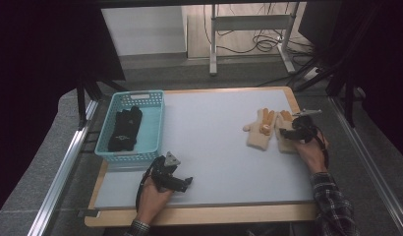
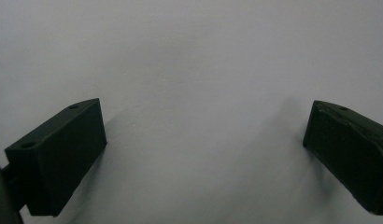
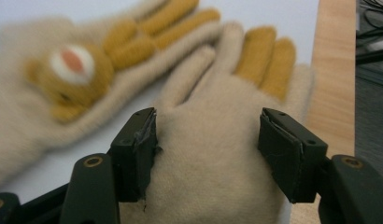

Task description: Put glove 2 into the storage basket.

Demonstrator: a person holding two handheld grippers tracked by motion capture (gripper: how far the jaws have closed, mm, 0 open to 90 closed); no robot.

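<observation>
Beige and soft, two woolly gloves lie side by side on the right part of the grey table top (image 1: 214,147), fingers pointing to the far side. The right glove (image 3: 217,154) has dark yellow fingertips, and the left glove (image 1: 259,132) has a little yellow bear face on its back. The right gripper (image 3: 208,154) is down over the right glove — its two black jaws stand on either side of the glove's cuff end, with the cloth between them. The left jaw touches the edge of the cloth, but there is a small gap at the other jaw, so the jaws are part open and not squeezing the glove. In the high view the right gripper (image 1: 294,129) sits near the table's right edge, held by a hand with a checked sleeve (image 1: 332,206). The left gripper (image 1: 176,181) rests near the front left of the table, well apart from the gloves — its jaws are wide with only bare table between them. A light blue basket (image 1: 153,129) stands at the far left, with a black glove (image 1: 125,129) lying inside it.
</observation>
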